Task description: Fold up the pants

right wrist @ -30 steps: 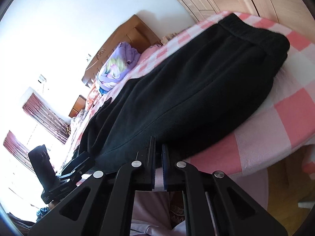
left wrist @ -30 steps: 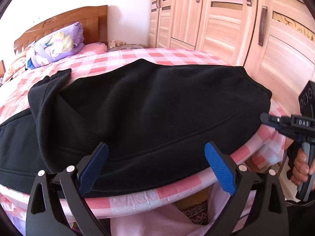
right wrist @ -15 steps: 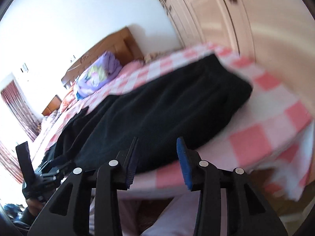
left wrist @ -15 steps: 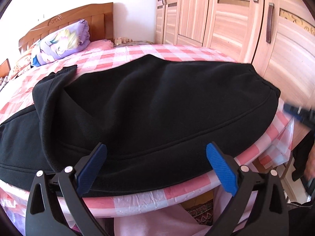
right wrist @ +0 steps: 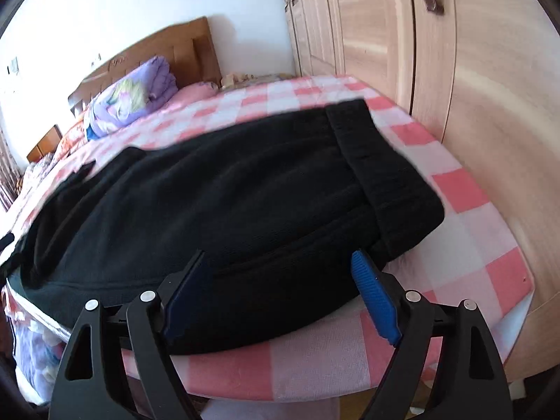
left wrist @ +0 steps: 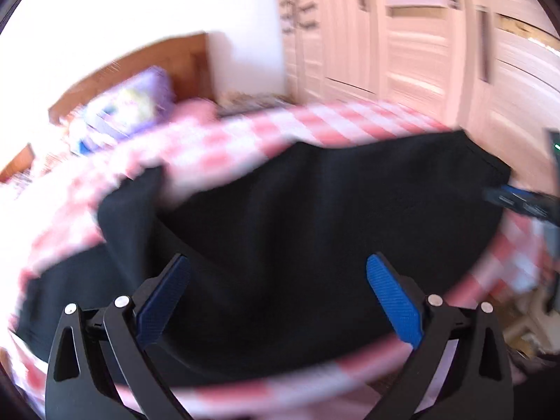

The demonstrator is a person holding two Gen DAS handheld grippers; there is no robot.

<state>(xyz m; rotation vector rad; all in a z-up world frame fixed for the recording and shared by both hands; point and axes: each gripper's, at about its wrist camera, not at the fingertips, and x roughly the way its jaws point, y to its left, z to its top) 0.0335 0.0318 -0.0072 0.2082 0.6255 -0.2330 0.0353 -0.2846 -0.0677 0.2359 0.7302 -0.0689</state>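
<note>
Black pants (right wrist: 227,203) lie flat across the pink checked bed (right wrist: 472,231), their ribbed waistband (right wrist: 378,168) at the right. The left wrist view is blurred but shows the pants (left wrist: 315,227) filling its middle. My left gripper (left wrist: 276,297) is open and empty, its blue pads over the pants' near edge. My right gripper (right wrist: 280,297) is open and empty over the pants' near edge, just left of the waistband corner. The right gripper's tip (left wrist: 521,203) shows at the right edge of the left wrist view, by the waistband.
A wooden headboard (right wrist: 175,52) and a purple folded quilt (right wrist: 133,94) are at the bed's far end. Wardrobe doors (right wrist: 402,35) stand close along the right side. The bed's near edge (right wrist: 315,374) runs just in front of both grippers.
My right gripper has gone from shut to wide open and swung level toward the waistband end. My left gripper stayed open and moved fast, blurring its view, closer over the pants.
</note>
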